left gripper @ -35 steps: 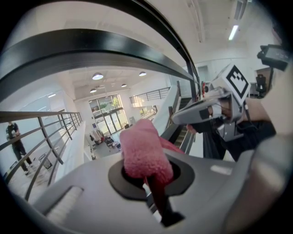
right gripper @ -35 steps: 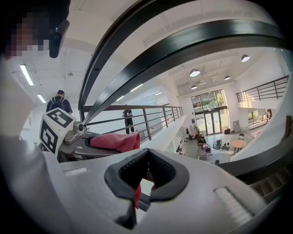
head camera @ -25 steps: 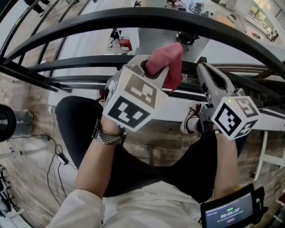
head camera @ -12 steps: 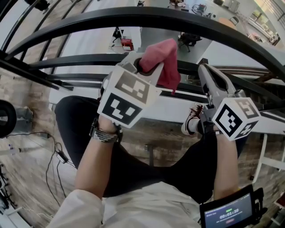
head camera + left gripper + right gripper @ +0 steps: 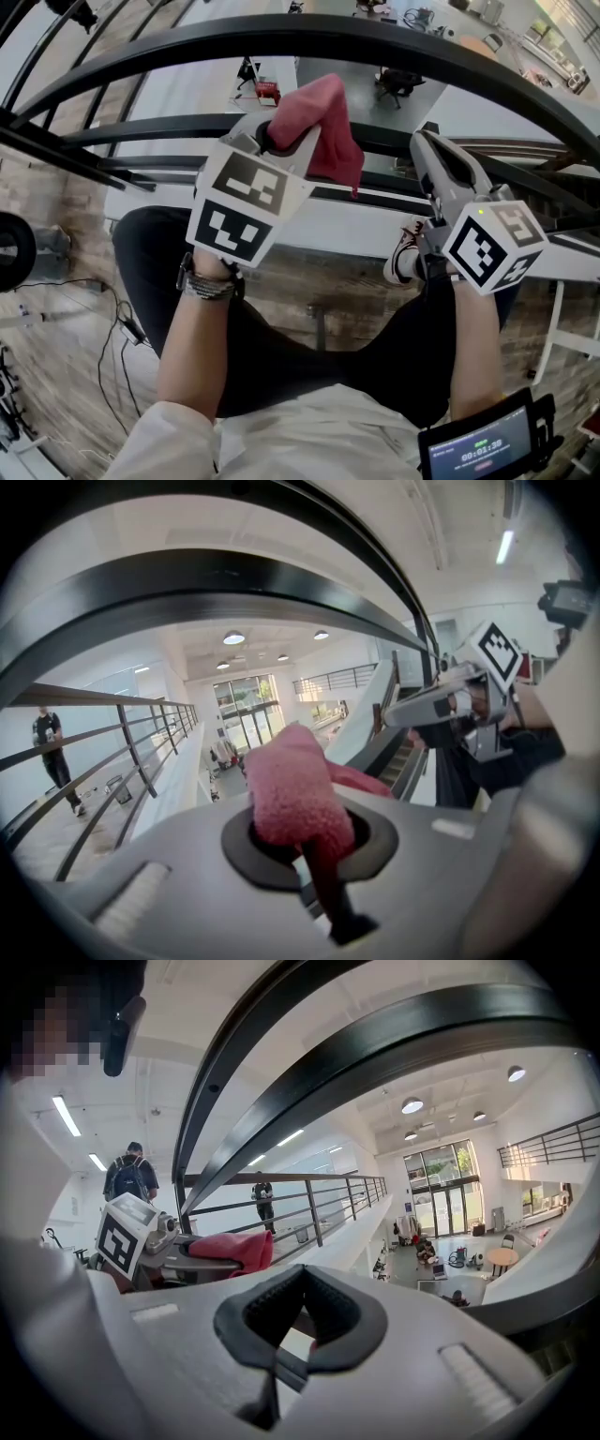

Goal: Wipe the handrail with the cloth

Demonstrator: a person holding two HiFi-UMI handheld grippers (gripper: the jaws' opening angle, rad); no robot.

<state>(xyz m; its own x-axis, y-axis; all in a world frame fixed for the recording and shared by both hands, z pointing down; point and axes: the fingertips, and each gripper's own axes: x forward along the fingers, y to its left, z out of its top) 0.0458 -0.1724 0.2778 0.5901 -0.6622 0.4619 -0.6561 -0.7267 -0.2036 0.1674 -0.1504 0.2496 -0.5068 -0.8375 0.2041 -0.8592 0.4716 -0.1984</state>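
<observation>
Two tools are showing, one per hand. Left tool (image 5: 286, 141) is clamping one pink cloth (image 5: 323, 122), jaws closed on it, on the near side of the black handrail (image 5: 403, 49); contact unclear. Right tool (image 5: 427, 141) is gripping nothing, jaws pressed together. Cubes are carrying square markers, no words. Small screen (image 5: 483, 450), near right, is showing unreadable digits. Open atrium is lying beyond the rail.

Saw cloth (image 5: 323, 127) in left gripper (image 5: 286, 139), below handrail (image 5: 281, 39), before lower rail (image 5: 141, 131). Saw right gripper (image 5: 427, 139) right of it, apart, under same handrail, legs (image 5: 309, 352) beneath both.
</observation>
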